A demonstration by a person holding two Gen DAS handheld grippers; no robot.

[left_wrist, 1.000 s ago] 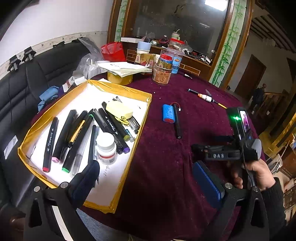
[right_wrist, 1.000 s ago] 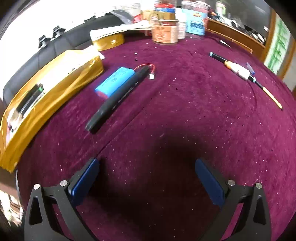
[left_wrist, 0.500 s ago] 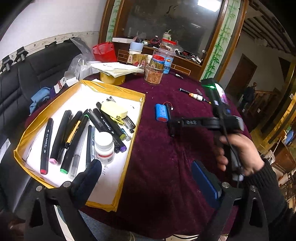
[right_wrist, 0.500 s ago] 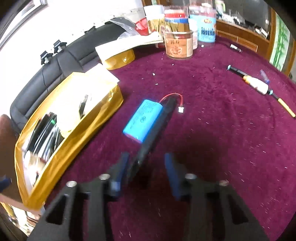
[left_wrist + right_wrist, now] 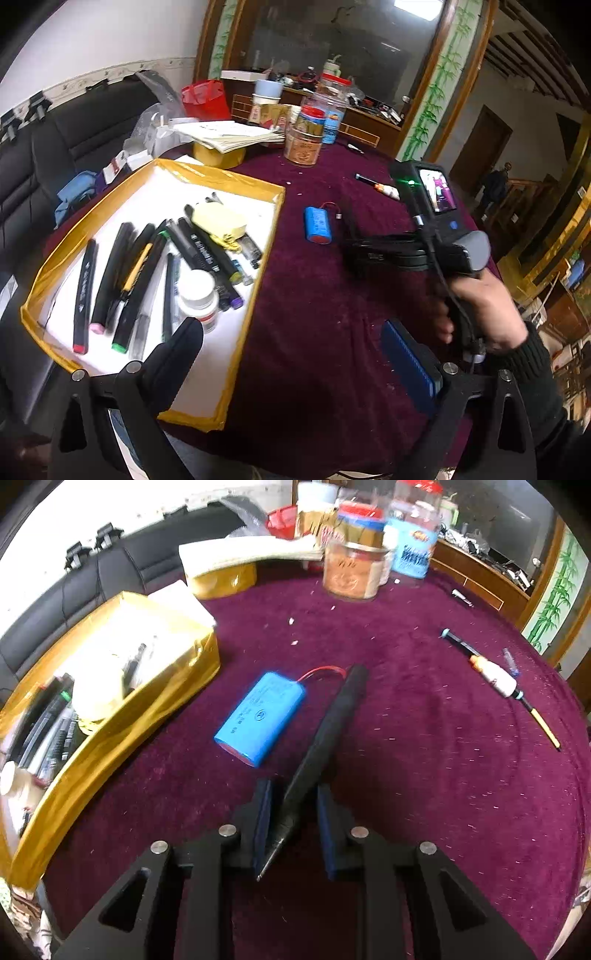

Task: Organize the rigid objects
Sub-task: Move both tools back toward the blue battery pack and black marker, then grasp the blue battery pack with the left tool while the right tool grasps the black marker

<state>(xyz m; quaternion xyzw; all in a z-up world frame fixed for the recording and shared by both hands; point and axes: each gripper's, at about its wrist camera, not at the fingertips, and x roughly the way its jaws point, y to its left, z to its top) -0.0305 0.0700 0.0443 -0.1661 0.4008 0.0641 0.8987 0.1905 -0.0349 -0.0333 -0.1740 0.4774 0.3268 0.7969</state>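
Jaws closing on the right gripper, and the black marker is right there between the blue pads — the left pad looks to be touching its near end, a sliver of gap still showing on the right! The marker lies on the purple tablecloth near the middle of the tabletop, pointing away toward the jars at the far edge. Just beside it on the left, the blue battery pack, red wire curling toward the marker's far tip. Over on the left gripper, jaws wide apart, nothing between them, hovering over the near corner of the gold tray. That tray sits along the left edge, loaded with markers and a white bottle. A screwdriver lies well apart toward the right edge.
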